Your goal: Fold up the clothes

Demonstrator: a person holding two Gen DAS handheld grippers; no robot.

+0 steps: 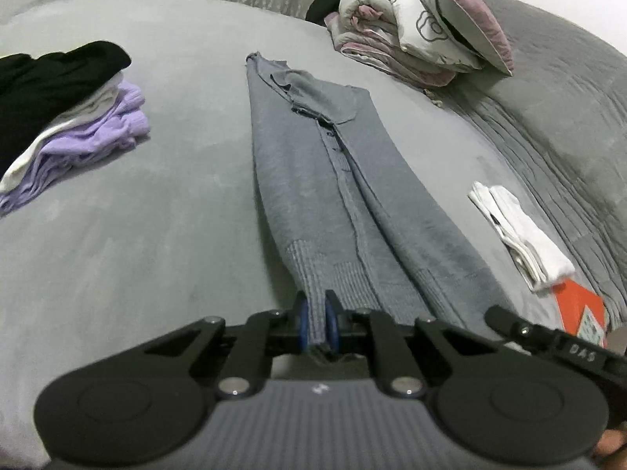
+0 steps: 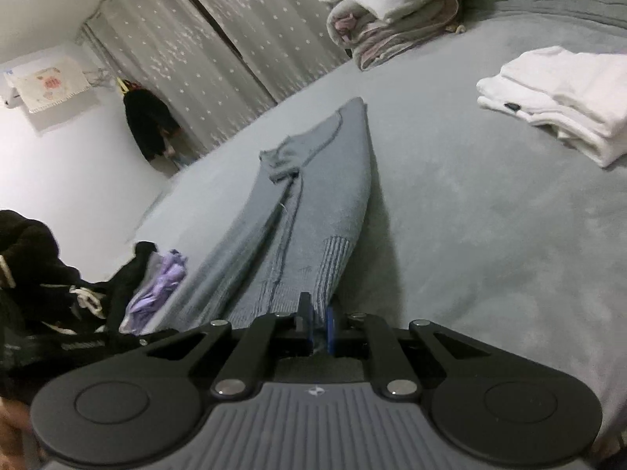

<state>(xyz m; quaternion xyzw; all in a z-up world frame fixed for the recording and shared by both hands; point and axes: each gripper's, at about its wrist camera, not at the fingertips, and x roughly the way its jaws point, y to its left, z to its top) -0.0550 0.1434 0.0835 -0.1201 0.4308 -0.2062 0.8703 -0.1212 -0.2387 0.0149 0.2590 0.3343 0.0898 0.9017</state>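
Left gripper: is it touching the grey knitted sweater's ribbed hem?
Touching. The left wrist view shows the left gripper shut on the grey knitted sweater, ribbed hem pinched between both blue pads.

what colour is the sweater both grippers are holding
Blue-grey knit, with a ribbed hem; the sweater shows best in the left wrist view.

Grey bed (image 2: 490, 235) filling most of both views, surface smooth and matte. Quilted grey cover (image 1: 568, 125) along far right side. Grey curtains (image 2: 243, 35) with small pale star print behind bed. White wall (image 2: 58, 180) left of curtains; pale printed cloth (image 2: 49, 84) hung on it. Dim, even indoor light.
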